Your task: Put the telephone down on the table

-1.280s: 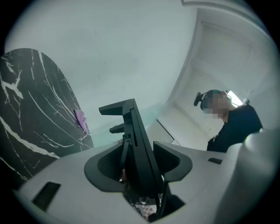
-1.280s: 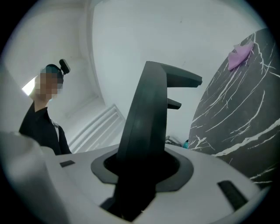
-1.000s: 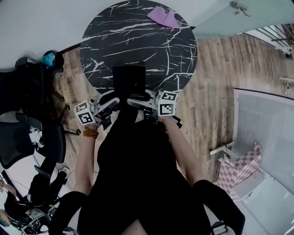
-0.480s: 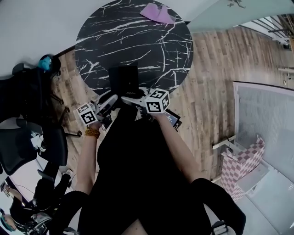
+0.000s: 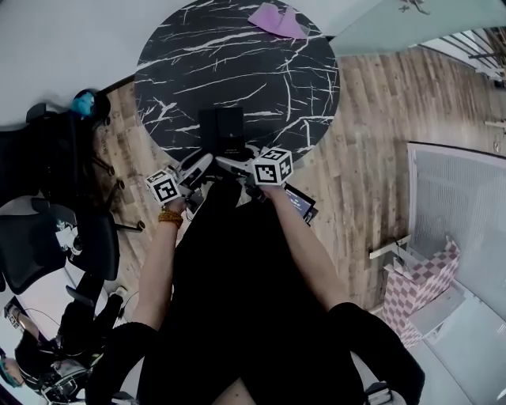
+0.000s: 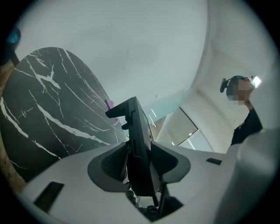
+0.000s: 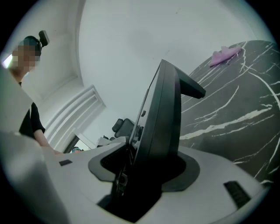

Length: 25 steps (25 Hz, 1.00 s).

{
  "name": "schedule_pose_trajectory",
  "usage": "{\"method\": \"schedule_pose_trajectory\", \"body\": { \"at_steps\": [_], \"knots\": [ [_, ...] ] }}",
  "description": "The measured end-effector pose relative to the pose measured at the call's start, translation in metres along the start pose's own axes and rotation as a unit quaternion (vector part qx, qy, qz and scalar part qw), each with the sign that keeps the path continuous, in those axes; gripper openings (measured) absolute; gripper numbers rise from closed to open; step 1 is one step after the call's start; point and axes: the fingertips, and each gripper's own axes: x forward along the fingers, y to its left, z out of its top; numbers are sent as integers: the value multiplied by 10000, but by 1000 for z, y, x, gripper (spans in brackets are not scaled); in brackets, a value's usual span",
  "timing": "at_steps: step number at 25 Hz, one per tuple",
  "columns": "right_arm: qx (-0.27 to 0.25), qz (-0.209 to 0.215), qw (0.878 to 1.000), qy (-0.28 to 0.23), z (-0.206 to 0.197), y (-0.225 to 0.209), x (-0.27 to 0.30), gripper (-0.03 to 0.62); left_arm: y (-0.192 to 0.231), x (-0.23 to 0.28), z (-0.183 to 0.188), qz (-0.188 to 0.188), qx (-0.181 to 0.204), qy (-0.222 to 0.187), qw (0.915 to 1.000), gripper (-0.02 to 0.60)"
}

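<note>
The black desk telephone (image 5: 221, 130) lies over the near edge of the round black marble table (image 5: 237, 55), stand side towards the tabletop. My left gripper (image 5: 202, 164) is at its near-left edge. In the left gripper view the telephone (image 6: 140, 148) sits edge-on between both pads, which touch it. My right gripper (image 5: 229, 164) is at the near-right edge. Its jaws are opening around the telephone (image 7: 159, 131), and a thin gap shows beside the left pad. Whether the telephone rests fully on the marble is hidden.
A pink cloth (image 5: 277, 20) lies at the table's far edge. Black office chairs (image 5: 47, 237) stand on the wooden floor at the left. A dark flat device (image 5: 300, 204) lies on the floor by my right arm. A checked cushion (image 5: 415, 293) sits at the right.
The telephone has sunk towards the tabletop and looks smaller in the head view. Both grippers have followed it forward, and the left one has shifted slightly right.
</note>
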Motion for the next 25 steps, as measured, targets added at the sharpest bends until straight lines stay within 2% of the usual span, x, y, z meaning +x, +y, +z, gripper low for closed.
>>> {"method": "schedule_pose_trajectory", "body": {
  "at_steps": [10, 14, 25],
  "knots": [
    [389, -377, 9985, -48, -23, -32, -4, 236, 28, 11, -25, 358, -162, 343, 9986, 169],
    [562, -399, 9976, -29, -31, -40, -7, 239, 32, 13, -33, 452, -147, 531, 9975, 169],
    [977, -317, 9946, 135, -41, -53, -3, 239, 48, 14, -41, 702, -267, 575, 9955, 167]
  ]
}}
